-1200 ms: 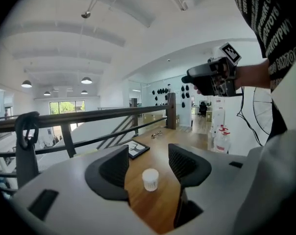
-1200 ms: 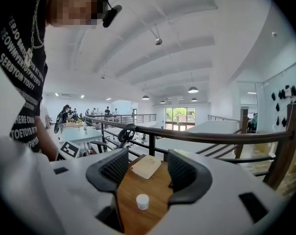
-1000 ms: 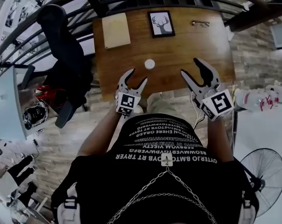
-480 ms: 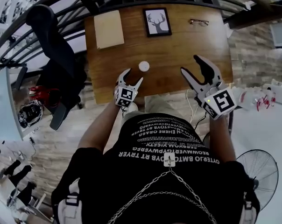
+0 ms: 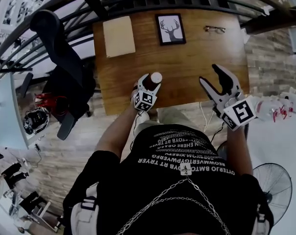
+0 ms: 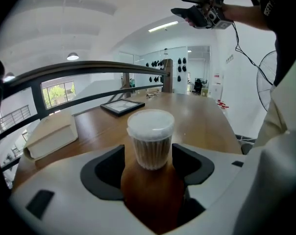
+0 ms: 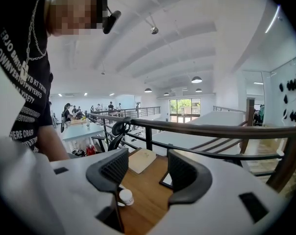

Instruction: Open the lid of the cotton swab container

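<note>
The cotton swab container (image 5: 155,77) is a small clear tub with a white lid, standing upright near the front edge of the wooden table (image 5: 187,58). My left gripper (image 5: 150,83) reaches around it. In the left gripper view the container (image 6: 150,138) stands between the black pads (image 6: 109,168); the jaws are opening and do not press on it. My right gripper (image 5: 211,75) hovers open and empty over the table's front right. From the right gripper (image 7: 147,163) view the container (image 7: 125,197) shows small at the lower left. The lid is on.
A framed deer picture (image 5: 170,28), a tan book (image 5: 118,35) and a pair of glasses (image 5: 214,29) lie at the back of the table. A black chair (image 5: 64,48) stands to the left. A dark railing (image 6: 89,70) runs behind the table. A fan (image 5: 273,185) stands at the right.
My left gripper has moved forward and right until the container stands between its jaws. The right gripper has stayed open at the table's front right.
</note>
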